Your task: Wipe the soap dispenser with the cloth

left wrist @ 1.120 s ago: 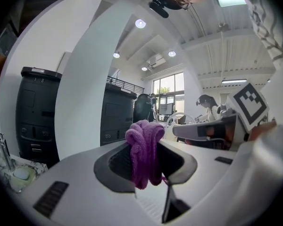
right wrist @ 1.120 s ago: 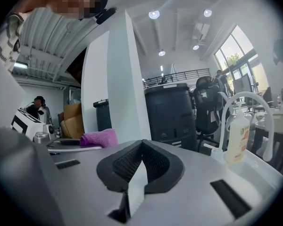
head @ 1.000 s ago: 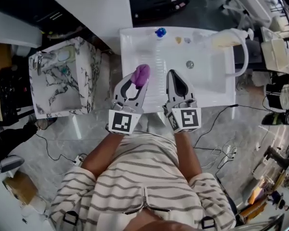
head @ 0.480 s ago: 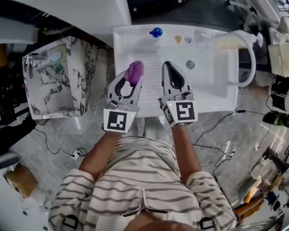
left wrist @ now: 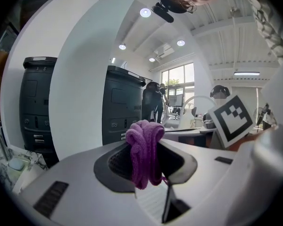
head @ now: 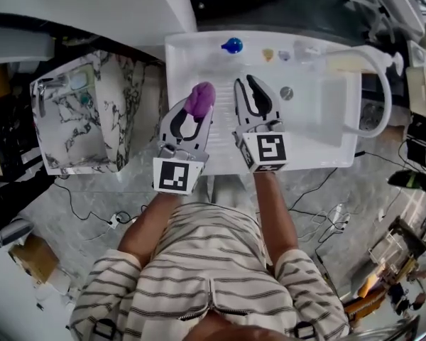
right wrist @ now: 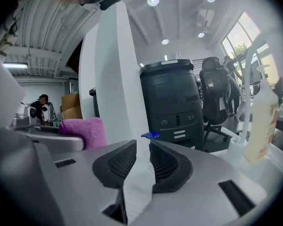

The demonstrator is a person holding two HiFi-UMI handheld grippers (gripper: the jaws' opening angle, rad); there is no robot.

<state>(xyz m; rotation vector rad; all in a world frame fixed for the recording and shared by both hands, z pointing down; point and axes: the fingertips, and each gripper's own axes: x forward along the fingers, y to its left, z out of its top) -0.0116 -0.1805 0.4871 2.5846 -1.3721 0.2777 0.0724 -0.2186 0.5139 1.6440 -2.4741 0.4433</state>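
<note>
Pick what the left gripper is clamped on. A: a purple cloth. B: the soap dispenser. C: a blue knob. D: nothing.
A: in the left gripper view the purple cloth sits bunched and pinched between the jaws of the left gripper.

Purple cloth [head: 200,99]; white basin [head: 325,135]; black-veined marble box [head: 124,116]; striped shirt [head: 213,261].

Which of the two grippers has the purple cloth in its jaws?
The left gripper: its jaws are shut on the purple cloth. The right gripper has jaws that are opening with nothing between them.
</note>
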